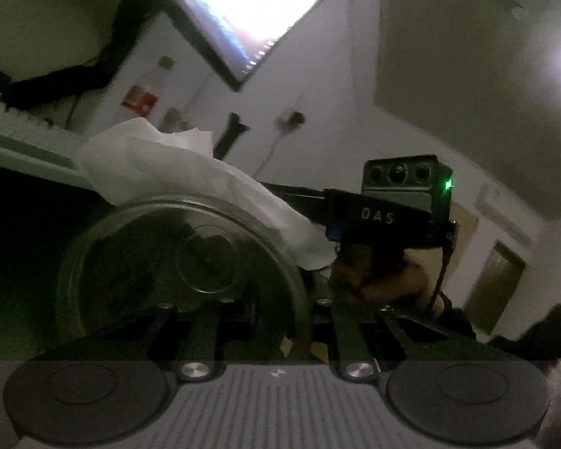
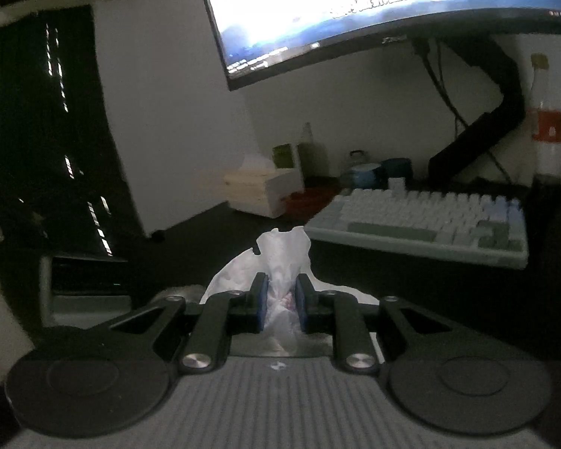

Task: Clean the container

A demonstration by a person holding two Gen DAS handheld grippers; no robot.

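The container [image 1: 183, 262] is a clear round dish of glass or plastic, seen close in the left wrist view and filling its lower left. Its thick rim forms a ring, and a smaller raised circle sits at the middle of its base. It is tilted so that its round face is turned to the camera, and dark shapes show through it. The left gripper [image 1: 280, 321] is dark behind and below the dish; whether its jaws are clamped on the rim I cannot tell.

A white crumpled tissue [image 1: 190, 172] lies over the dish's upper right rim, thin, creased and soft. The right gripper [image 1: 329, 230] reaches in from the right with the tissue's end at its blue pad, and a hand [image 1: 381, 273] shows under its black body.

In the right wrist view the right gripper [image 2: 282, 299] is clenched on the tissue [image 2: 280, 262], whose bunched folds stand up between the blue pads [image 2: 262, 303].

On the dark desk [image 2: 213, 239] beyond are a pale keyboard [image 2: 422, 224] on the right, a light wooden box [image 2: 260, 189] holding tissues farther back, and blurred jars. A lit monitor [image 2: 355, 7] hangs above.
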